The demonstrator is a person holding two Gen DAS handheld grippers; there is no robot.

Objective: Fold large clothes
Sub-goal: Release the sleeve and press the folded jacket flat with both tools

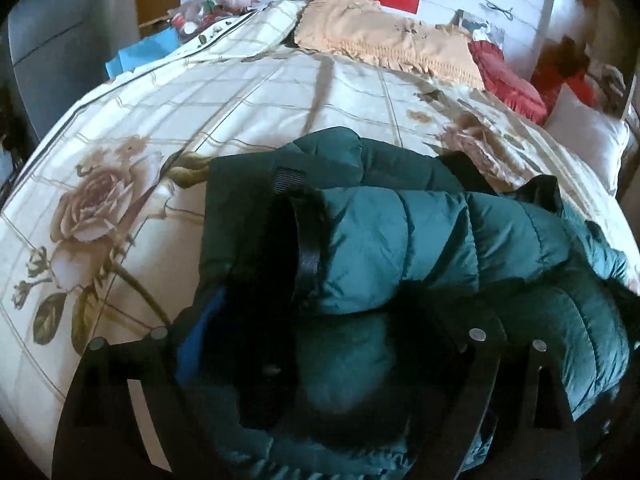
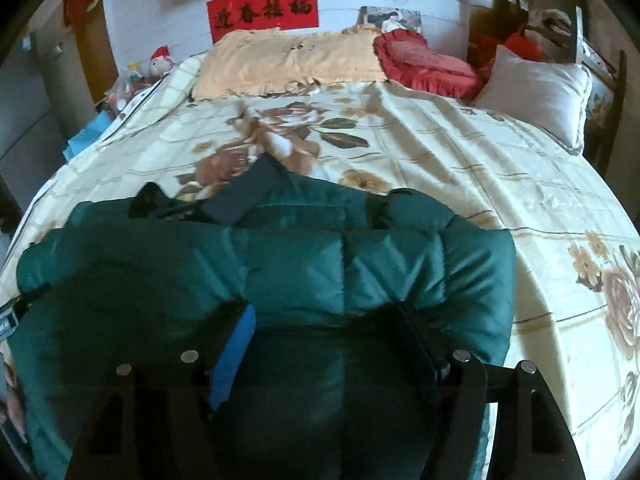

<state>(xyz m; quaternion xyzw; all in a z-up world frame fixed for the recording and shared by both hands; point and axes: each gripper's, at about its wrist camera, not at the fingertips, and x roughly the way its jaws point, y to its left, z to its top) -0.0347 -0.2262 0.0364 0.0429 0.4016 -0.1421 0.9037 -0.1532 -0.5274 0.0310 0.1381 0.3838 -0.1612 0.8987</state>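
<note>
1. Jacket lies bunched on the bed, long axis nine to three.
2. We grasp its near edge with both: right claw, left claw.

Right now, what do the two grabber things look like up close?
Both look alike. The left hand-held gripper has dark, nearly black, flat linkage bars joined by round silver pins, with a bright blue pad on one finger and a glossy black strip on the other. The right hand-held gripper has the same black bars, silver pins, one blue pad and one black pad. No cables or sleeves show.
</note>
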